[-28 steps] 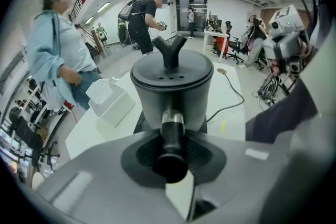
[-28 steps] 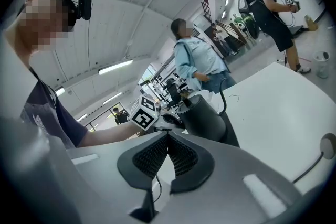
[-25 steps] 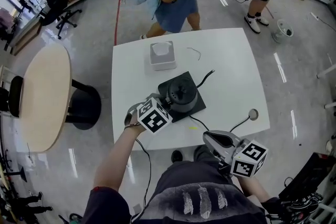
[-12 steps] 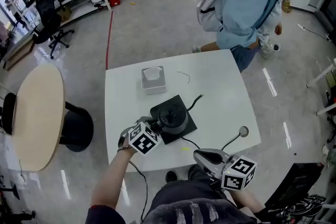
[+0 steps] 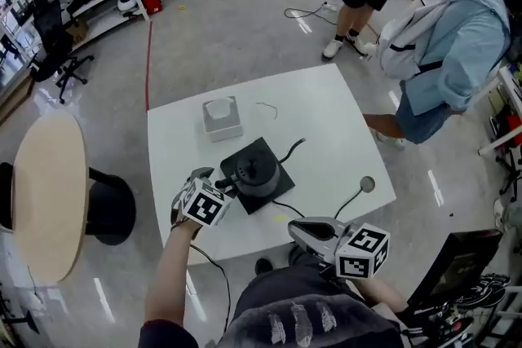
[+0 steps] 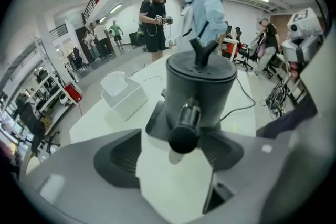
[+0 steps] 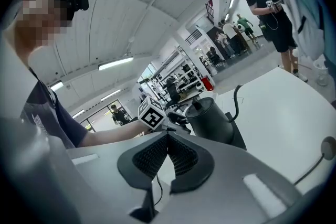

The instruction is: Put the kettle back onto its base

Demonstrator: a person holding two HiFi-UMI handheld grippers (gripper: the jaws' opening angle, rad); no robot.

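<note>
A dark grey kettle (image 5: 254, 173) stands upright on its black square base (image 5: 263, 147) in the middle of the white table (image 5: 326, 118). My left gripper (image 5: 222, 185) is at the kettle's near left side. In the left gripper view the kettle's stick handle (image 6: 185, 122) reaches between the jaws of the left gripper (image 6: 176, 152). The jaws are opening and white table shows on both sides of the handle, so the pads do not press on it. My right gripper (image 5: 300, 229) hangs over the table's front edge, shut with nothing in it (image 7: 168, 152).
A white box (image 5: 221, 117) and a bit of thin wire (image 5: 267, 107) lie behind the kettle. A round disc on a curved stalk (image 5: 367, 185) sits at the front right. A person in light blue (image 5: 453, 53) stands at the right, and a round wooden table (image 5: 45, 191) at the left.
The left gripper has drawn back a little from the kettle toward the near left. The person in light blue has walked from the table's far side round to its right.
</note>
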